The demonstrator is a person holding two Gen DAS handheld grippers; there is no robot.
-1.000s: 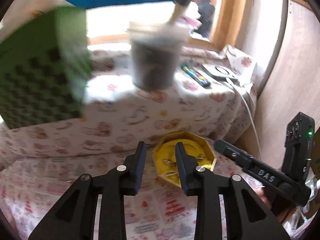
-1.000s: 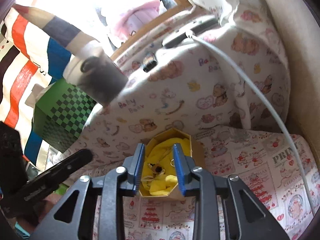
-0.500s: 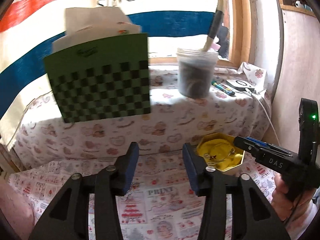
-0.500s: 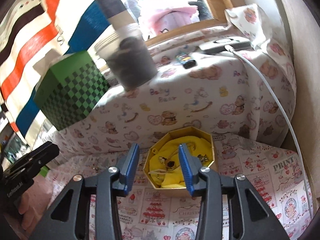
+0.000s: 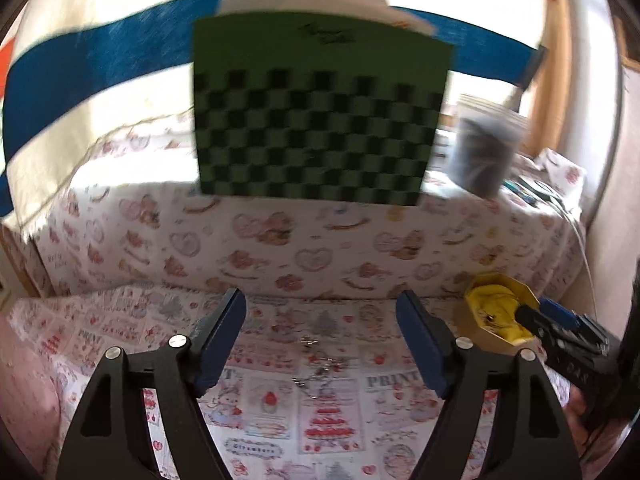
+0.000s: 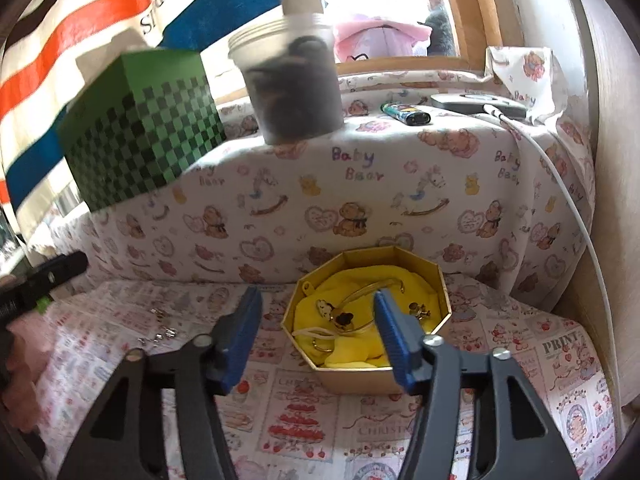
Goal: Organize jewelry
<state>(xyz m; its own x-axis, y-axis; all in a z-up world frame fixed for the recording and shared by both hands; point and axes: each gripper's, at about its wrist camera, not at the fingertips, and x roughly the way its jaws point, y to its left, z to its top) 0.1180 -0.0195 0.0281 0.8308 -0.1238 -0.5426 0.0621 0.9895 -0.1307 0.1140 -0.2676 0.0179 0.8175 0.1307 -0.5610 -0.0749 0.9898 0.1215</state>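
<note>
L hand-held gripper (image 5: 320,332) is spread wide, nothing between its fingers, hovering over the printed cloth surface (image 5: 328,432). Lying loose on that cloth, lower centre of the L view, is a thin silver chain (image 5: 314,364) w/ small links. The same piece shows at lower left of the R view (image 6: 160,330), well apart from the box.

R hand-held gripper (image 6: 318,332) is also spread and empty, poised just in front of the gold octagonal box (image 6: 440,284). The box sits mid-right of the R view, lined w/ yellow cloth (image 6: 360,280), and holds gold pieces incl. a Mickey-shaped charm (image 6: 338,314) and a ring (image 6: 320,346).

Step in hand, as I read it: L picks the chain off the cloth to take it to the box.

To do it well:
- Come down straight so the chain sits centred between the fingers; L view is blurred, so steady first.
- Close where the links bunch, not on a single strand; a thin chain prob slips or trails.
- Press lightly into the soft cloth, else the fabric gets pinched too.
- Keep R out of the path to the box.
</note>
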